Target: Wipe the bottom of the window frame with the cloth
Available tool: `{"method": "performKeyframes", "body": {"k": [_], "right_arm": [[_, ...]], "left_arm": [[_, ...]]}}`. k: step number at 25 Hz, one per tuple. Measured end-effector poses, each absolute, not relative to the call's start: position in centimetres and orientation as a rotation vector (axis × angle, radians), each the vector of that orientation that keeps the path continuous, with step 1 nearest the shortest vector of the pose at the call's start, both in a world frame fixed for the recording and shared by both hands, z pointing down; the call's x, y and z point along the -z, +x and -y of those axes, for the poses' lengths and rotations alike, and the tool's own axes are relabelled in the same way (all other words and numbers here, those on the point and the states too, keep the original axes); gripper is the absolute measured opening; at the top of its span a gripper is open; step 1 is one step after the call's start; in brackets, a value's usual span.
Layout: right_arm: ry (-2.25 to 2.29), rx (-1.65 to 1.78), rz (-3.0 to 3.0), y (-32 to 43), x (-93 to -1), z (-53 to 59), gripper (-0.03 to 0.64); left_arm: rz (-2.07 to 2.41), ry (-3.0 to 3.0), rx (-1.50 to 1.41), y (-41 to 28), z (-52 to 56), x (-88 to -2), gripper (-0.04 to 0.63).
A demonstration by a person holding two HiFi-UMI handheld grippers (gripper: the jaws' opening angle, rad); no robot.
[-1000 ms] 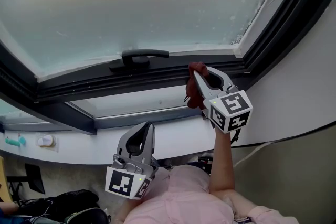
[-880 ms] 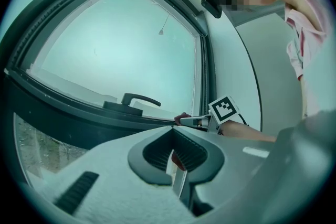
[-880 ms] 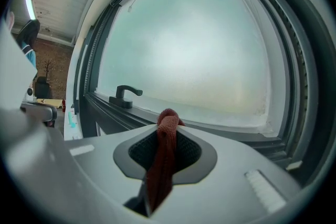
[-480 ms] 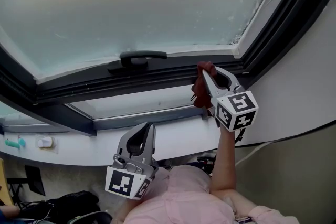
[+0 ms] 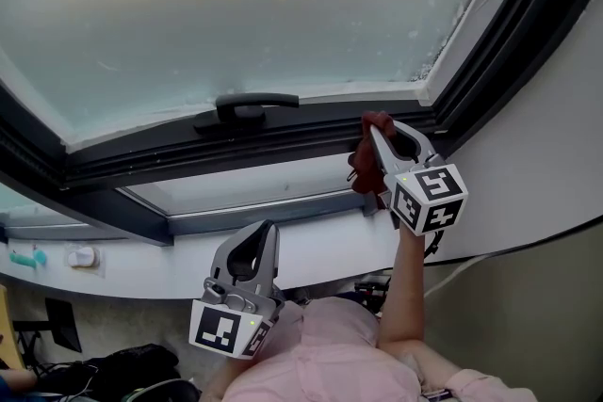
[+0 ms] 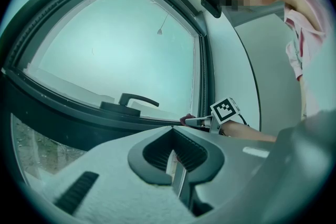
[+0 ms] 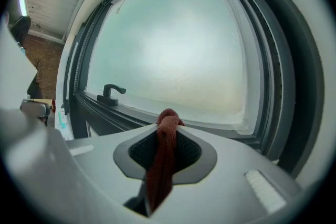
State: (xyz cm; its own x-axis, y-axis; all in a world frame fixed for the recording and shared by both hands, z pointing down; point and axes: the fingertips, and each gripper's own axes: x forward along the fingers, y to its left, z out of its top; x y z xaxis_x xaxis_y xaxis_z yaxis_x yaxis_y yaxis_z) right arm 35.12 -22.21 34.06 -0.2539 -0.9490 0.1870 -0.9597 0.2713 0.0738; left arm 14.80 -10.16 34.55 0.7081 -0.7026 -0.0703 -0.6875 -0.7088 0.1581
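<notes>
delta, right: right gripper (image 5: 377,131) and the cloth (image 5: 364,167) sit further right along the window frame bottom rail (image 5: 273,135) than 1 s ago, closer to the right corner. Only a small shift over the last 0.5 s.
delta, left: left gripper (image 5: 265,232) is in the same spot, low in front of the white sill (image 5: 141,273).
right claw: clamped on the red cloth. A strip runs up between the 2 jaws and bunches into a knob past the tips.
left claw: jaws pressed together, nothing between them.
cloth position: bunched end is against the dark bottom rail, right of the handle (image 5: 250,104) and just short of the corner. The rest hangs down the jaw's left side.
counts: 2 grippers, 1 marker cube on each. 1 cloth. 1 black lever handle, lying flat on the rail. 1 frosted pane (image 5: 264,5).
person: pink sleeve (image 5: 320,362) at the bottom of the head view, bare forearm (image 5: 405,287) running up to the right gripper.
</notes>
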Motion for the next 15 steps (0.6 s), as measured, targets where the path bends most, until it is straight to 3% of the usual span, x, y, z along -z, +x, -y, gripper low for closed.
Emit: {"method": "performKeyframes", "body": {"k": [15], "right_arm": [[1.862, -0.090, 2.302, 37.5, -34.1, 22.1, 0.061]], "left_arm": [[1.149, 2.786, 0.191, 14.8, 10.3, -34.5, 0.000]]}}
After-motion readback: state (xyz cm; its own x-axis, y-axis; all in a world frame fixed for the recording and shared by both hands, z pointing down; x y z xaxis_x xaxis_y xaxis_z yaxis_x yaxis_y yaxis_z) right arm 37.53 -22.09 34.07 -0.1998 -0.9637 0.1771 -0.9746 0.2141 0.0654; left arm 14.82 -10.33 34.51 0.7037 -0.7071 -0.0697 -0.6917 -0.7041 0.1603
